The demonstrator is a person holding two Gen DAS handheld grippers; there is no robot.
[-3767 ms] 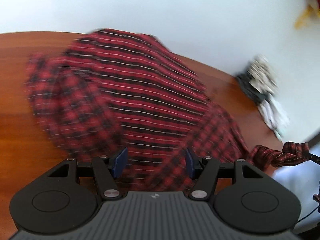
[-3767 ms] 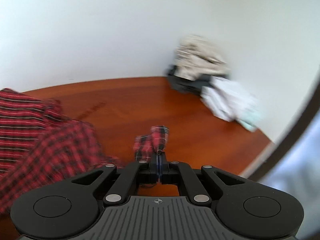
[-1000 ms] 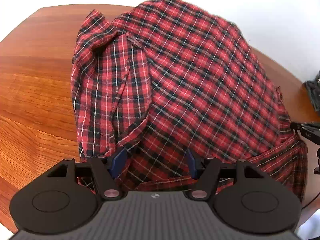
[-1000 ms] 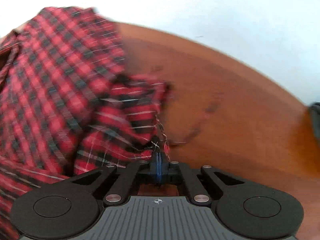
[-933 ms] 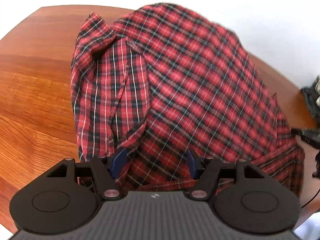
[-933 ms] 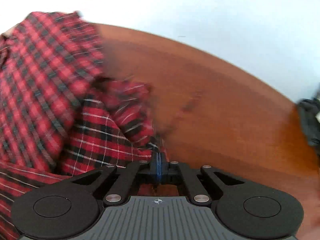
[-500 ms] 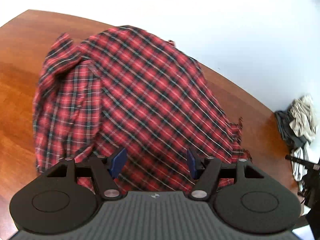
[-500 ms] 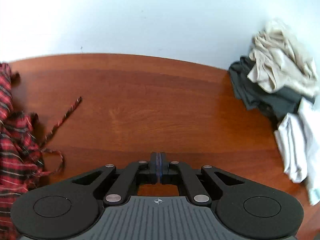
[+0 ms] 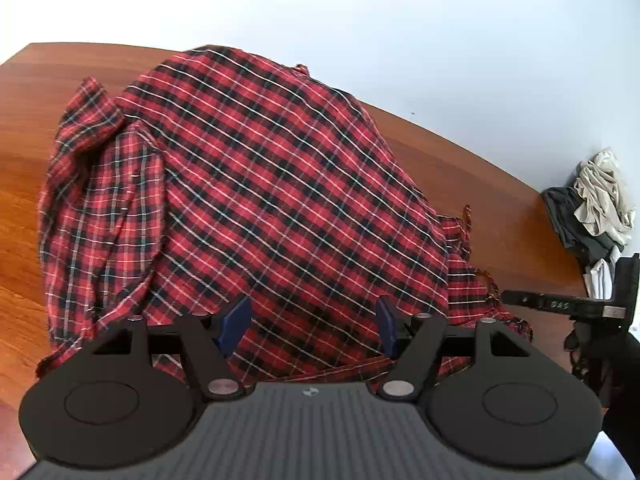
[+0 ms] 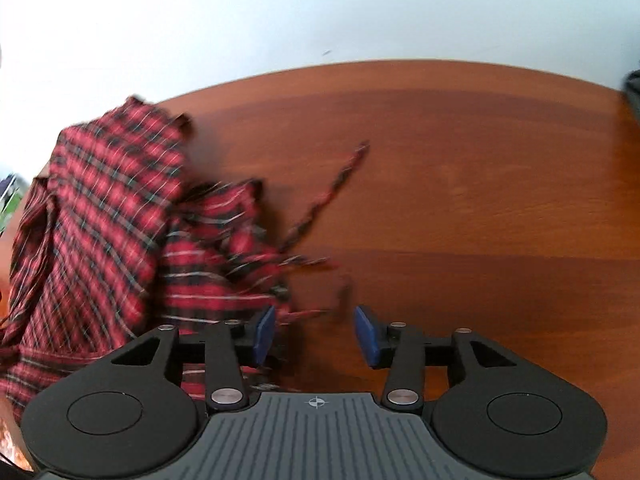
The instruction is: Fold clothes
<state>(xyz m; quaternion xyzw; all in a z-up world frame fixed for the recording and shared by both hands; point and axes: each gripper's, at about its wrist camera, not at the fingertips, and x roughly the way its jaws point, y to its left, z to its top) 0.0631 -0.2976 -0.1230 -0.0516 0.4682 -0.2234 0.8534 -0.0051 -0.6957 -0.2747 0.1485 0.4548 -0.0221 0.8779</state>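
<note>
A red plaid garment [image 9: 256, 200] lies spread on the wooden table [image 9: 24, 184], with a fold along its left side. My left gripper [image 9: 311, 322] is open above the garment's near edge, with nothing pinched. In the blurred right wrist view the garment [image 10: 120, 208] lies bunched at the left, and a thin plaid tie [image 10: 332, 188] trails from it across the wood. My right gripper [image 10: 315, 334] is opening just right of that bunch. Loose threads lie near its left pad, but nothing is pressed between the pads. One of its fingers [image 9: 536, 302] shows at the right edge of the left wrist view.
A pile of beige, dark grey and white clothes [image 9: 600, 196] sits at the table's far right corner against the white wall. A dark bit of it [image 10: 634, 88] shows at the right edge of the right wrist view. Bare wood [image 10: 480, 200] stretches right of the garment.
My right gripper was shut on the garment's right edge, let it go, swung away to the right and back, and its jaws have parted. The left gripper drew back, still open.
</note>
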